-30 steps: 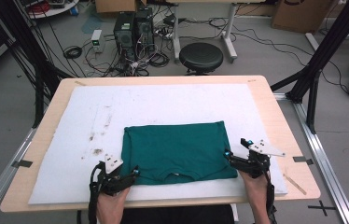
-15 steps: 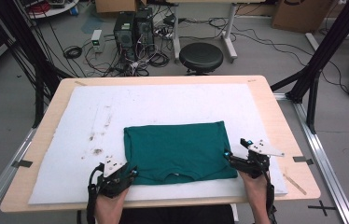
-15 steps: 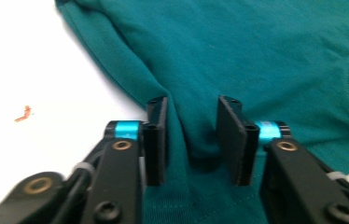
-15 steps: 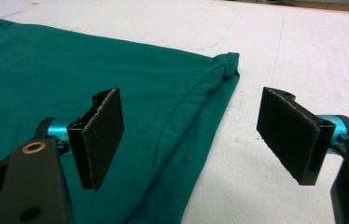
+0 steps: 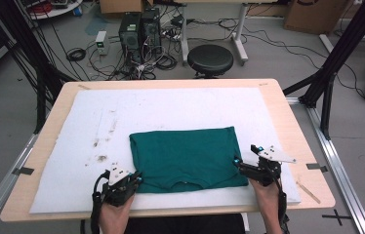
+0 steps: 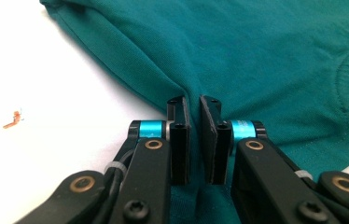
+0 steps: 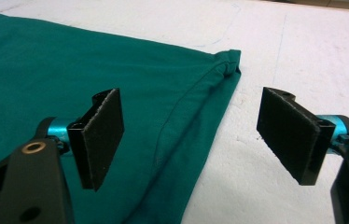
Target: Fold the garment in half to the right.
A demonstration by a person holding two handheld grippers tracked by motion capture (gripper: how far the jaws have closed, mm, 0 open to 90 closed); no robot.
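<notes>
- Table (image 5: 295, 141): light wooden top, rounded corners, its middle covered by the sheet below.
- White sheet (image 5: 180, 109): lies flat over most of the table; brownish stains (image 5: 103, 144) on its left part, just left of the garment.
- Green T-shirt (image 5: 185, 156): folded into a rectangle, lying flat on the near middle of the white sheet; neckline at the near edge, facing the person.
- Left gripper (image 5: 134, 179): at the shirt's near left corner, held by the person's left hand (image 5: 114, 214). In the left gripper view (image 6: 194, 135) the jaws stand nearly closed, a thin fold of the green cloth pinched between the pads.
- Right gripper (image 5: 237, 163): at the shirt's near right edge, held by the right hand (image 5: 268, 195). In the right gripper view (image 7: 191, 135) the jaws are spread wide, one pad over the cloth, the other over bare sheet, the shirt's side edge between them, nothing gripped.
- Black round stool (image 5: 210, 59): on the floor beyond the table's far edge.
</notes>
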